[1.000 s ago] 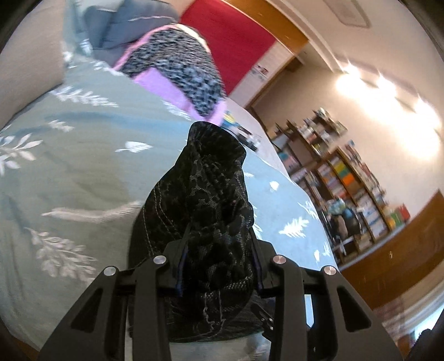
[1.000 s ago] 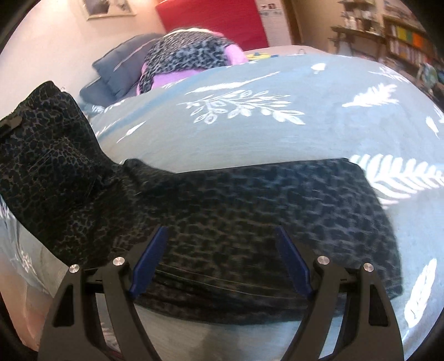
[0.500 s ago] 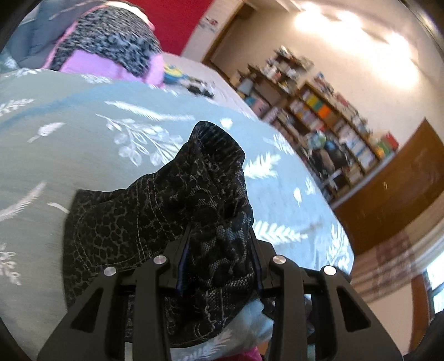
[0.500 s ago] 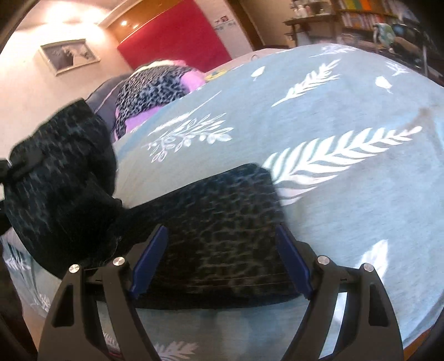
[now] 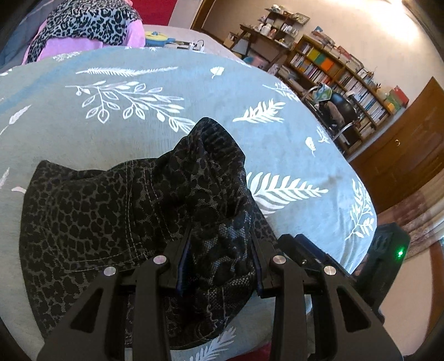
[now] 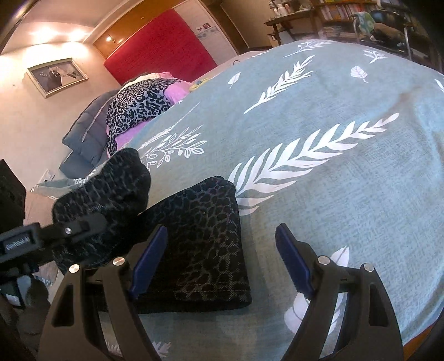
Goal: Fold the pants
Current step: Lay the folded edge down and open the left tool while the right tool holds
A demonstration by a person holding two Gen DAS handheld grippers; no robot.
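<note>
Pinching a thick bunch of dark leopard-print cloth, the left gripper (image 5: pixel 219 261) stands narrow, its blue pads pressed on either side of a raised fold of the pants (image 5: pixel 116 219); that fold peaks just beyond the fingertips and leans up and away from them. Below and to the left of the held bunch, the rest of the garment lies in flat doubled layers on the bedspread (image 5: pixel 155 116), stitched seams running roughly across the left view. Seen from the right wrist, the right gripper (image 6: pixel 222 258) stands wide with nothing between its pads: its left finger hangs over the near right part of the folded stack, its right finger over bare bedspread, so the stack's right edge falls between the two. The stack's long axis runs away from those fingers toward the far left, ending at a squared corner beside a white fern print. The left gripper appears at that view's left edge, lifted cloth bulging above the flat layers, which puts the left hand on the cloth and the right merely beside it. Judgement: the coming move turns on the held fold coming down over the flat stack, with the right fingers placed to steady or pinch the near edge. Farther off lie a pink and leopard-print pile (image 5: pixel 86 25), a grey pillow (image 6: pixel 86 133), a red headboard (image 6: pixel 163 47) and bookshelves (image 5: pixel 341 72).
</note>
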